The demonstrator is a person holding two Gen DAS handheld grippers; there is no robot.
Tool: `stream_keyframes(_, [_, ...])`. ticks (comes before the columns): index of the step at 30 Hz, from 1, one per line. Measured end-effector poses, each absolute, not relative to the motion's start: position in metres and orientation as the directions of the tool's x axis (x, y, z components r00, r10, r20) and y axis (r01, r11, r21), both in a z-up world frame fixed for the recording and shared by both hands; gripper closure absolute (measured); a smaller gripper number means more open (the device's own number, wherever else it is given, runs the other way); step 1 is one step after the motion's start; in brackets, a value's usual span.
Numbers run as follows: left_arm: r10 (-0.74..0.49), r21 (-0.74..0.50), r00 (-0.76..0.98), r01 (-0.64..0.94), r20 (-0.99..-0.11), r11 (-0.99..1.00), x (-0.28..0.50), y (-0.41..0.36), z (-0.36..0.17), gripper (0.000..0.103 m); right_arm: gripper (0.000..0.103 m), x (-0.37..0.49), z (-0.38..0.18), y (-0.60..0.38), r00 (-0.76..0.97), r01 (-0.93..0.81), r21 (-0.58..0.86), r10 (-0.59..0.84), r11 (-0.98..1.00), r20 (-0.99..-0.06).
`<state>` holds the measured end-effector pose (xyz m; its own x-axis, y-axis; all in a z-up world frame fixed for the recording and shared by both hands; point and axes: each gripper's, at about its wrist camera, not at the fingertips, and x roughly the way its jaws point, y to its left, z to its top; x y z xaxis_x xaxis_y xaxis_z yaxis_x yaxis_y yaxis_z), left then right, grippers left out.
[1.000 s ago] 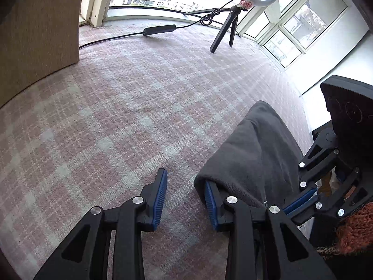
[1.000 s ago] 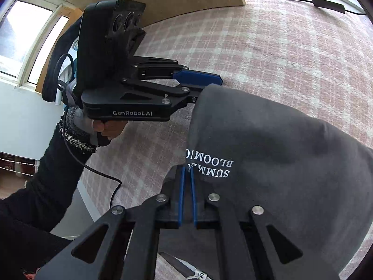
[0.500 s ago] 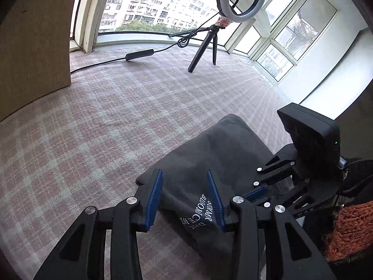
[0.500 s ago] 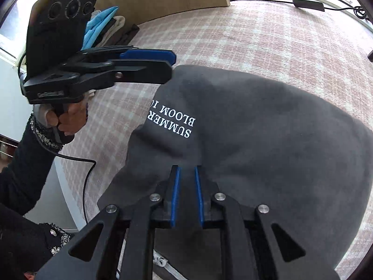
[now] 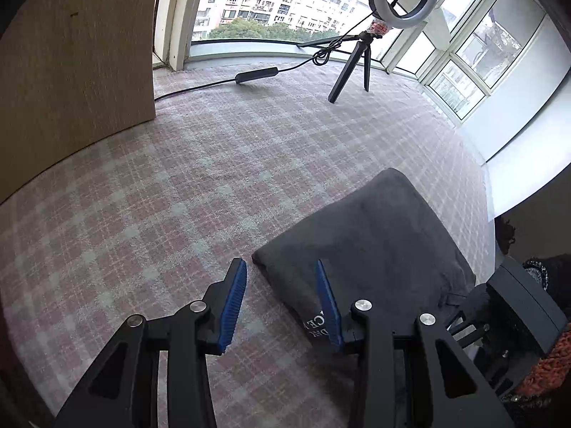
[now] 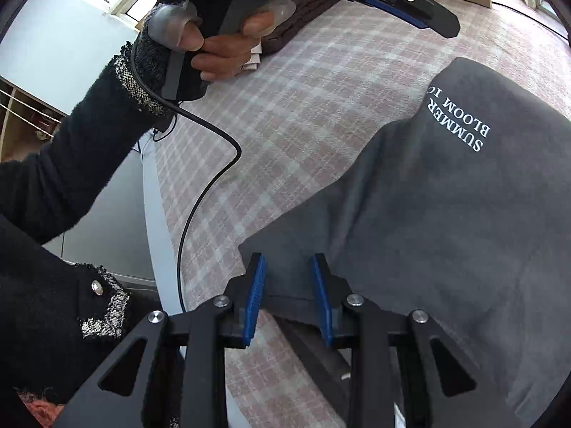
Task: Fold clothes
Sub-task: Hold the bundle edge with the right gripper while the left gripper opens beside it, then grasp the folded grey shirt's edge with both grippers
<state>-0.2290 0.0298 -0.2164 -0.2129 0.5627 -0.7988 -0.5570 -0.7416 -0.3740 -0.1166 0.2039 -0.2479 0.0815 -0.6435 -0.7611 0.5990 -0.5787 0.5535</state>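
Right gripper (image 6: 287, 294) jaws are opening, letting go of the shirt (image 6: 446, 214) hem it was pinching a second ago; cloth is lying between the pads, no longer clamped. Left gripper (image 5: 282, 303) is standing apart and empty, backing up off the shirt corner. Shirt is now lying folded on the plaid counter (image 5: 178, 185), logo side up, just beside both grippers. This fold looks done; likely next is regrasping for another fold or moving it to the stack.
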Motion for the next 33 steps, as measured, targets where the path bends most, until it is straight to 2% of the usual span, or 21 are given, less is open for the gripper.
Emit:
stream_keyframes(6, [0.628, -0.43, -0.195, -0.576, -0.753, -0.695, -0.177, 0.047, -0.223, 0.066, 0.07, -0.121, -0.225, 0.269, -0.093, 0.455, 0.573, -0.677, -0.681, -0.73])
stream_keyframes(8, [0.648, -0.458, -0.178, -0.572, -0.74, -0.68, -0.172, 0.053, -0.229, 0.066, 0.07, -0.125, -0.238, 0.274, -0.082, 0.423, 0.569, -0.655, -0.705, -0.751])
stream_keyframes(10, [0.582, -0.419, -0.164, -0.545, -0.796, -0.726, -0.176, 0.053, -0.245, 0.062, 0.07, -0.124, -0.252, 0.273, -0.045, 0.42, 0.551, -0.623, -0.721, -0.781])
stream_keyframes(11, [0.541, -0.392, -0.156, -0.53, -0.826, -0.751, -0.178, 0.052, -0.253, 0.067, 0.07, -0.122, -0.259, 0.274, -0.025, 0.425, 0.536, -0.601, -0.73, -0.799])
stream_keyframes(13, [0.516, -0.402, -0.133, -0.477, -0.846, -0.782, -0.182, 0.042, -0.259, 0.067, 0.07, -0.117, -0.267, 0.272, 0.0, 0.44, 0.517, -0.576, -0.734, -0.817])
stream_keyframes(15, [0.554, -0.432, -0.16, -0.465, -0.817, -0.773, -0.182, 0.035, -0.245, 0.067, 0.07, -0.115, -0.266, 0.275, 0.002, 0.443, 0.52, -0.579, -0.73, -0.815])
stream_keyframes(18, [0.597, -0.421, -0.228, -0.522, -0.769, -0.742, -0.182, 0.044, -0.223, 0.058, 0.07, -0.114, -0.261, 0.279, -0.003, 0.445, 0.525, -0.587, -0.726, -0.809])
stream_keyframes(20, [0.592, -0.422, -0.22, -0.516, -0.775, -0.745, -0.193, 0.053, -0.231, 0.054, 0.07, -0.112, -0.254, 0.283, -0.024, 0.454, 0.516, -0.589, -0.726, -0.808])
stream_keyframes(22, [0.561, -0.425, -0.176, -0.485, -0.809, -0.765, -0.201, 0.057, -0.253, 0.055, 0.07, -0.113, -0.245, 0.292, -0.055, 0.45, 0.515, -0.598, -0.73, -0.8])
stream_keyframes(23, [0.545, -0.419, -0.165, -0.475, -0.822, -0.774, -0.201, 0.057, -0.262, 0.059, 0.07, -0.114, -0.238, 0.299, -0.077, 0.445, 0.509, -0.597, -0.737, -0.798])
stream_keyframes(27, [0.555, -0.422, -0.202, -0.46, -0.807, -0.781, -0.186, 0.051, -0.238, 0.059, 0.07, -0.116, -0.211, 0.347, -0.238, 0.378, 0.446, -0.551, -0.811, -0.8])
stream_keyframes(30, [0.579, -0.436, -0.224, -0.465, -0.784, -0.771, -0.17, 0.051, -0.217, 0.059, 0.071, -0.119, -0.211, 0.392, -0.328, 0.247, 0.43, -0.493, -0.868, -0.806])
stream_keyframes(32, [0.632, -0.481, -0.185, -0.501, -0.752, -0.719, -0.151, 0.064, -0.213, 0.053, 0.071, -0.114, -0.221, 0.408, -0.336, 0.184, 0.43, -0.468, -0.884, -0.817])
stream_keyframes(33, [0.621, -0.473, -0.149, -0.52, -0.769, -0.711, -0.142, 0.073, -0.22, 0.048, 0.07, -0.11, -0.229, 0.411, -0.321, 0.166, 0.436, -0.466, -0.885, -0.824])
